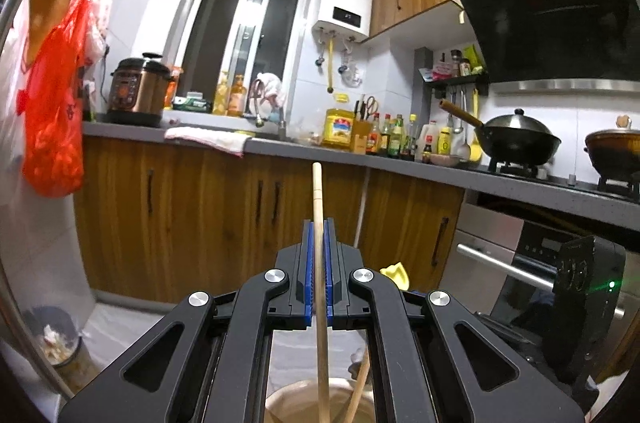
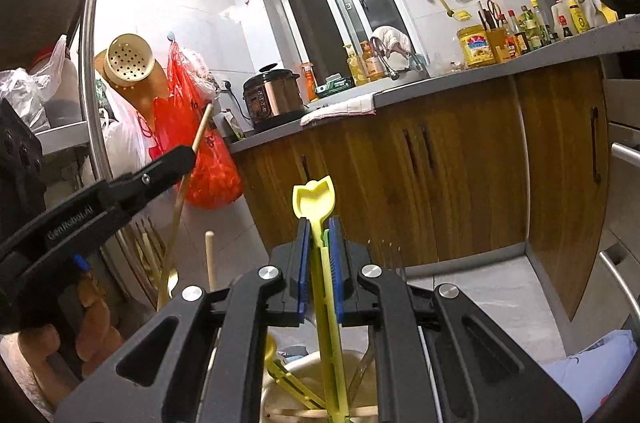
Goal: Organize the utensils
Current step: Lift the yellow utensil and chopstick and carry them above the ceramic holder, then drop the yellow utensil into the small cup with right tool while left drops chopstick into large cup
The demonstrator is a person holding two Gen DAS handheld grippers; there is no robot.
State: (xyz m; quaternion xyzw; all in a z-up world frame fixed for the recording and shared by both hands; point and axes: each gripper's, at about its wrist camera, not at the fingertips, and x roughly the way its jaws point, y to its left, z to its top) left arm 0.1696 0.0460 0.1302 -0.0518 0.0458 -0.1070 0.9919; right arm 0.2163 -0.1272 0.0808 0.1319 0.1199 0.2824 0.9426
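The left gripper (image 1: 318, 243) clamps 1 chopstick (image 1: 319, 207) and the right gripper (image 2: 320, 251) clamps a yellow spoon (image 2: 314, 201), both over the holder (image 2: 288, 375) below. Both grips look narrow, so either utensil could pivot and miss the holder.

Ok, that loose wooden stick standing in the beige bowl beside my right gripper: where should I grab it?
Take the wooden stick on its bare upper shaft, coming from above. It stands nearly upright with its rounded top free, while its lower end is hidden behind the right gripper.
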